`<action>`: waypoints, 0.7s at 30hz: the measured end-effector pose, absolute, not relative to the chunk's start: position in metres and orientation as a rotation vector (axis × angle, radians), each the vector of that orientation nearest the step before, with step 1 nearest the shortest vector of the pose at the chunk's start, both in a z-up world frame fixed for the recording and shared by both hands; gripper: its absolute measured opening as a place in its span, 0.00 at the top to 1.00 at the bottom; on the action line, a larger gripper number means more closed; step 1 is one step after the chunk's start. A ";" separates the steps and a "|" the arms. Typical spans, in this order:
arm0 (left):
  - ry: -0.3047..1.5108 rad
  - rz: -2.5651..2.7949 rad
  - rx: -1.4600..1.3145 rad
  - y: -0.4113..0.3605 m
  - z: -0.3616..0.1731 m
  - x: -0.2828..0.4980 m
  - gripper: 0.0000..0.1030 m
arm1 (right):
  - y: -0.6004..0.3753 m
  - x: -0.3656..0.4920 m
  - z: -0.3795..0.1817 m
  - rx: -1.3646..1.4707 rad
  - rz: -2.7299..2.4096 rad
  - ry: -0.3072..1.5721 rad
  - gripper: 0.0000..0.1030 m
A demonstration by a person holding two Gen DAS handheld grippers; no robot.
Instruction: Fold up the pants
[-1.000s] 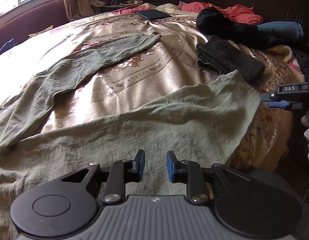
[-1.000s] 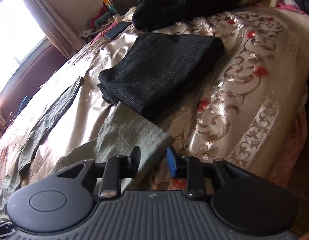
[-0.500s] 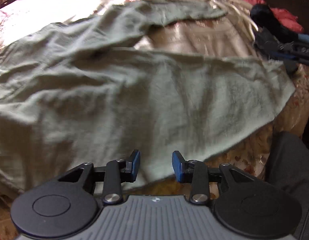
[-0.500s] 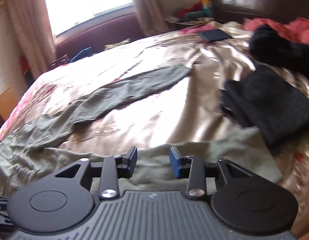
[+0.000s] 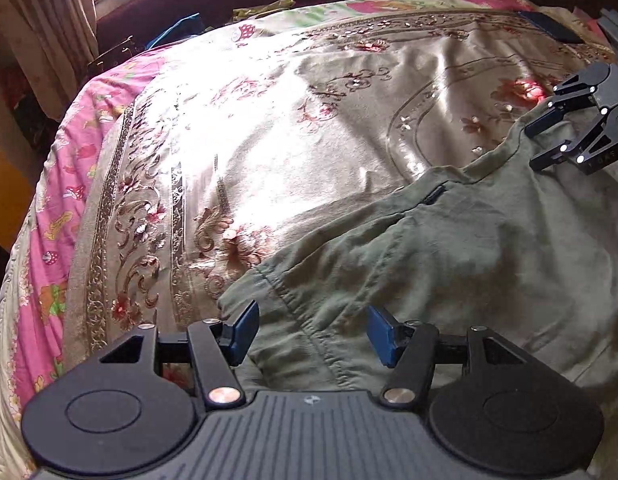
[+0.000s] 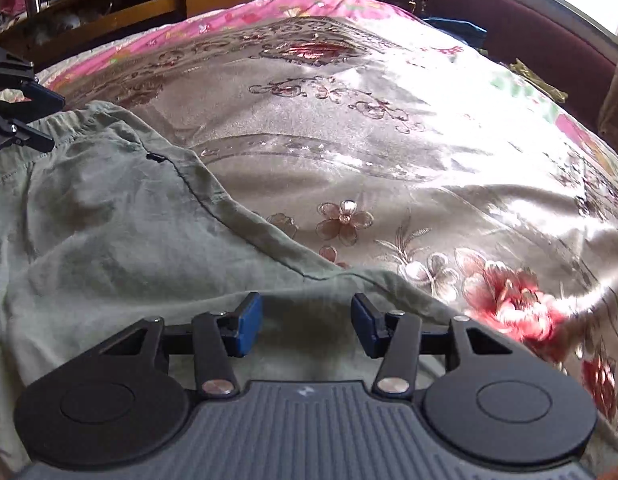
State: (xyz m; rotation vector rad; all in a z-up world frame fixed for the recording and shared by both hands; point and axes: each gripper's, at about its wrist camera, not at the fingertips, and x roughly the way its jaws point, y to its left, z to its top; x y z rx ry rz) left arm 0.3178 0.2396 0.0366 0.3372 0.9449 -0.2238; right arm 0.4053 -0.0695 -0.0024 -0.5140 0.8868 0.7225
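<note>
Both views had swung from leg hems to waist end of olive pants [image 5: 449, 248], spread flat on patterned bedspread [image 5: 269, 140]. Left gripper [image 5: 311, 334] over waistband corner, jaws wide apart, holding nothing. Right gripper [image 6: 307, 326] likewise spread, empty (opposite waist edge). Grasp likely next; folding not begun.

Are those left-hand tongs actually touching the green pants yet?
Cannot tell. In the left wrist view the open left tongs straddle the waistband of the green pants, but no view plainly shows contact or a gap.
</note>
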 end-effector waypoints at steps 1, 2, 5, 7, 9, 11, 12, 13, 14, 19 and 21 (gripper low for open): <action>0.936 -0.224 0.350 0.244 0.035 0.323 0.31 | -0.063 0.411 -0.005 -0.529 0.747 0.906 0.50; 0.928 -0.228 0.330 0.255 0.032 0.329 0.28 | -0.058 0.418 -0.008 -0.550 0.770 0.925 0.48; 1.027 -0.265 0.233 0.268 0.009 0.353 0.23 | -0.047 0.426 -0.020 -0.590 0.808 0.957 0.45; 1.046 -0.271 0.241 0.266 -0.002 0.357 0.17 | -0.046 0.431 -0.022 -0.597 0.808 0.963 0.41; 1.051 -0.273 0.233 0.264 -0.002 0.361 0.19 | -0.051 0.430 -0.020 -0.595 0.805 0.976 0.41; 1.058 -0.265 0.180 0.266 0.000 0.365 0.40 | -0.055 0.427 -0.019 -0.585 0.793 0.990 0.66; 1.053 -0.261 0.172 0.264 0.002 0.365 0.48 | -0.055 0.427 -0.019 -0.554 0.774 1.001 0.74; 1.048 -0.256 0.167 0.262 0.004 0.367 0.63 | -0.055 0.425 -0.019 -0.541 0.748 1.000 0.89; 1.042 -0.249 0.171 0.259 0.006 0.365 0.68 | -0.053 0.423 -0.017 -0.546 0.729 0.992 0.98; 0.945 -0.218 0.245 0.241 0.030 0.336 0.75 | -0.060 0.392 0.021 -0.540 0.686 0.867 0.99; 0.872 -0.234 0.232 0.237 0.055 0.310 0.75 | -0.073 0.365 0.050 -0.512 0.672 0.801 1.00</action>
